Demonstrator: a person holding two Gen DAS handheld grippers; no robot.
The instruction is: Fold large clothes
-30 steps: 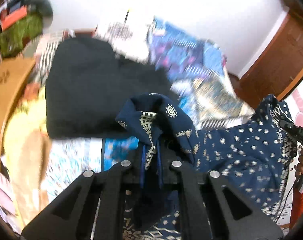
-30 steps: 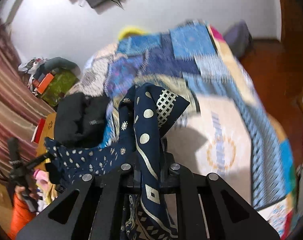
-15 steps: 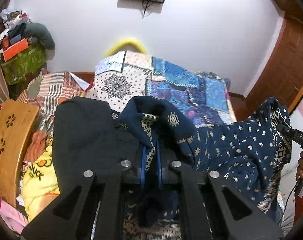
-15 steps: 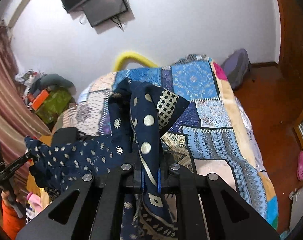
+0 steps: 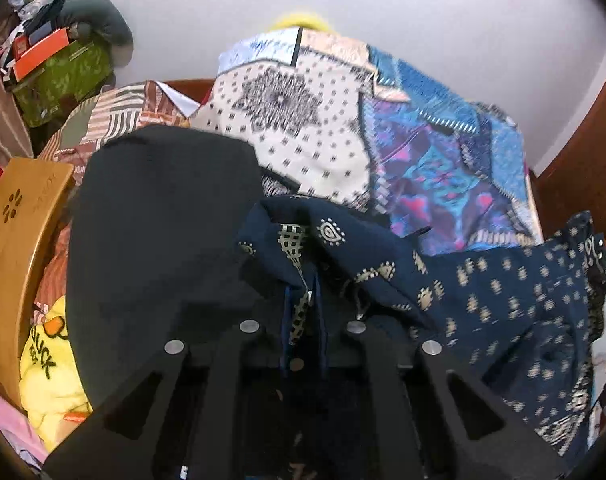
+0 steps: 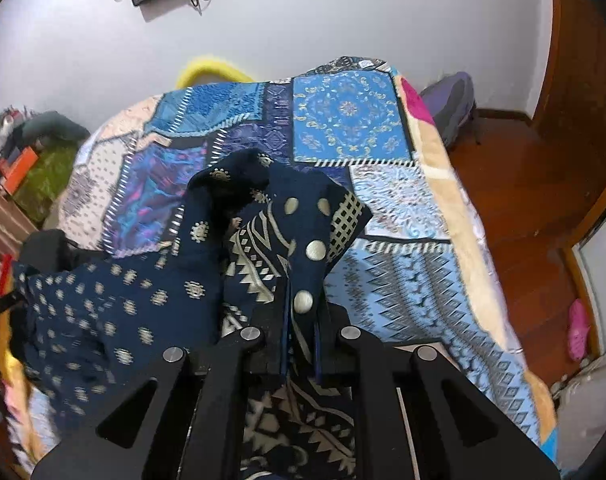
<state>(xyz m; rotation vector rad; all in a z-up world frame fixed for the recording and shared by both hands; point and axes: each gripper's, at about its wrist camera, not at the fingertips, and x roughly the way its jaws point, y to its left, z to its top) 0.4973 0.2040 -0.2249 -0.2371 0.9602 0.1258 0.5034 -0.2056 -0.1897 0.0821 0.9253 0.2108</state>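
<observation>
A large navy garment (image 5: 503, 300) with cream dots and geometric trim hangs stretched between my two grippers, above a bed with a blue patchwork quilt (image 6: 383, 216). My left gripper (image 5: 303, 300) is shut on one bunched corner of it. My right gripper (image 6: 301, 312) is shut on the other corner (image 6: 303, 232), whose patterned border folds over the jaws. In the left wrist view the cloth runs off to the right; in the right wrist view it runs off to the left (image 6: 103, 312).
A folded black garment (image 5: 163, 240) lies on the left of the bed. A wooden chair back (image 5: 19, 248), yellow and pink clothes (image 5: 51, 380) and a cluttered green box (image 5: 59, 80) stand left. Wooden floor (image 6: 523, 208), a backpack (image 6: 455, 108) and a door are right.
Both grippers have tipped down and forward over the bed, still holding the navy garment. The wall monitor has slid out of the left view, and the quilt fills more of both views.
</observation>
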